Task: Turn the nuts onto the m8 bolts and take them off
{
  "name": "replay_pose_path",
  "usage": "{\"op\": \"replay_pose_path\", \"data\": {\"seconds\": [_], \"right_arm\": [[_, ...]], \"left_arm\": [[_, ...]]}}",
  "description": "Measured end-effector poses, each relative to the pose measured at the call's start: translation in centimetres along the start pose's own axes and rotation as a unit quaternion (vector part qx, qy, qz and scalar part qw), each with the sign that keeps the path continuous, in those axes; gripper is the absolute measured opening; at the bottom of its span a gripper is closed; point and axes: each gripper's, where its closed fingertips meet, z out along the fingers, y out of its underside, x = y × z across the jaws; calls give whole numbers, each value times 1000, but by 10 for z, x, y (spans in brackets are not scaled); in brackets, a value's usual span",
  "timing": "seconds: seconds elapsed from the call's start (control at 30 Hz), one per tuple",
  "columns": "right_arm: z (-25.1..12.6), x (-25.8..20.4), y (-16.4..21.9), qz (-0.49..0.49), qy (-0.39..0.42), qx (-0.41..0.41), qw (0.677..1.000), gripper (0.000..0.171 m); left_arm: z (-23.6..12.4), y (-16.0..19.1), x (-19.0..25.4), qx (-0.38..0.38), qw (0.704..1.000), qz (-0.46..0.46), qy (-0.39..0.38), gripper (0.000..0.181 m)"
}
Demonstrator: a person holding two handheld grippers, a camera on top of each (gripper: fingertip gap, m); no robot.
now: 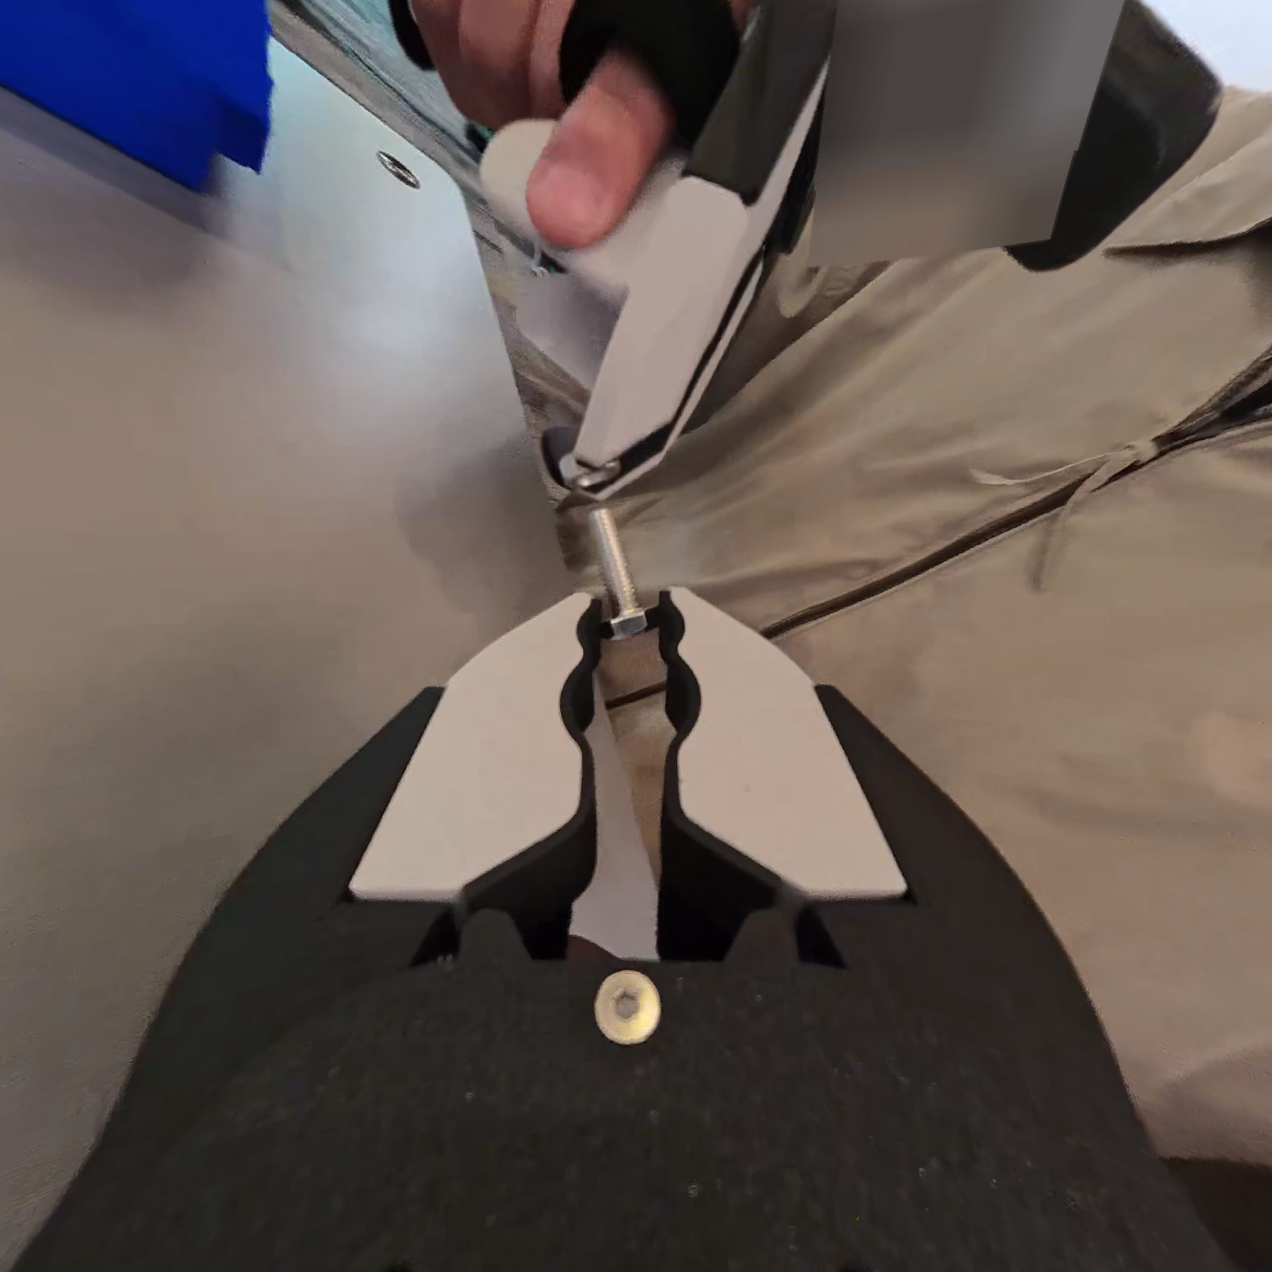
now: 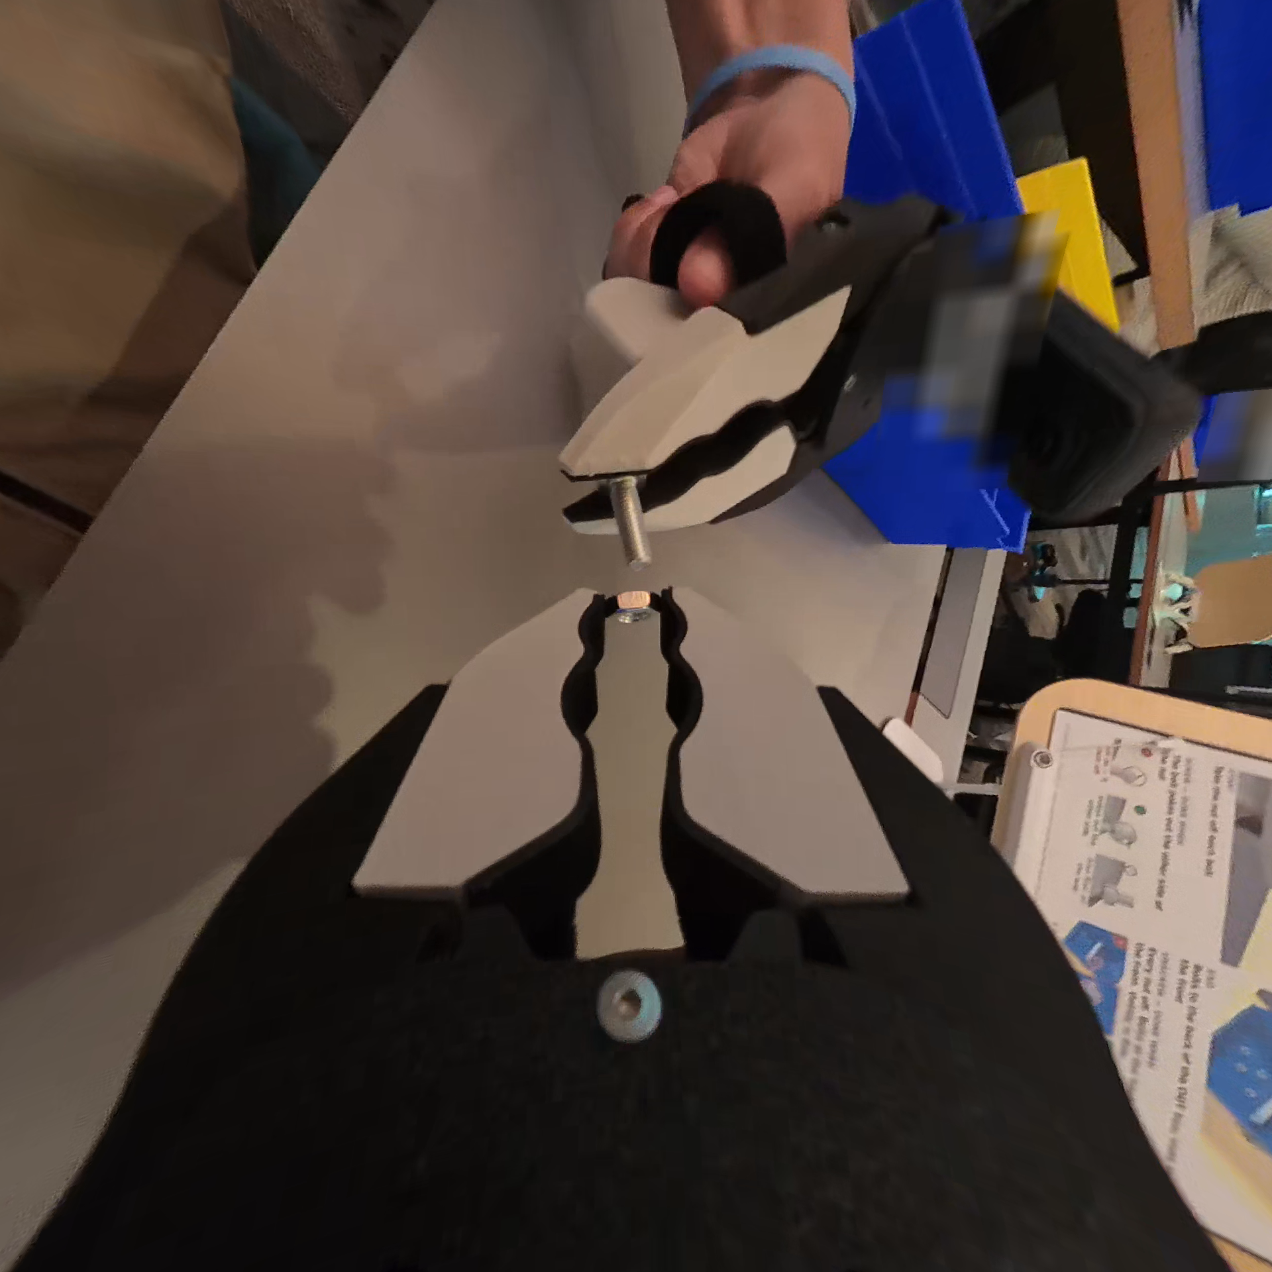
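Observation:
In the left wrist view my left gripper [image 1: 625, 607] is shut on the hex head of a silver M8 bolt [image 1: 608, 550]. The threaded shank points away toward my right gripper [image 1: 593, 475]. In the right wrist view my right gripper [image 2: 634, 597] is shut on a silver nut [image 2: 634, 610] at its tips. The bolt [image 2: 631, 524] sticks out of the left gripper [image 2: 593, 490] just above it. The bolt's end is a small gap from the nut and roughly in line with it. Both are held in the air above the white table [image 2: 385, 427].
Blue bins [image 2: 922, 330] and a yellow bin [image 2: 1070, 234] stand at the table's far side; a blue bin also shows in the left wrist view [image 1: 131, 82]. A wooden board with a printed instruction sheet [image 2: 1142, 895] lies at right. A person's beige jacket [image 1: 963, 585] is close behind. Less than 4 cm separates the two grippers' tips.

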Motion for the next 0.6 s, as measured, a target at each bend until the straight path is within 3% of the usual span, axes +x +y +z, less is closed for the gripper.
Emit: {"op": "replay_pose_path", "data": {"seconds": [0.43,0.6], "right_arm": [[4,-5,-4,-45,1,-5,999,15],[6,-7,2,-27,-10,-19,999,15]], "left_arm": [[6,0,2,-13,998,-44,51,16],[10,2,-7,-28,999,-27,14,15]]}}
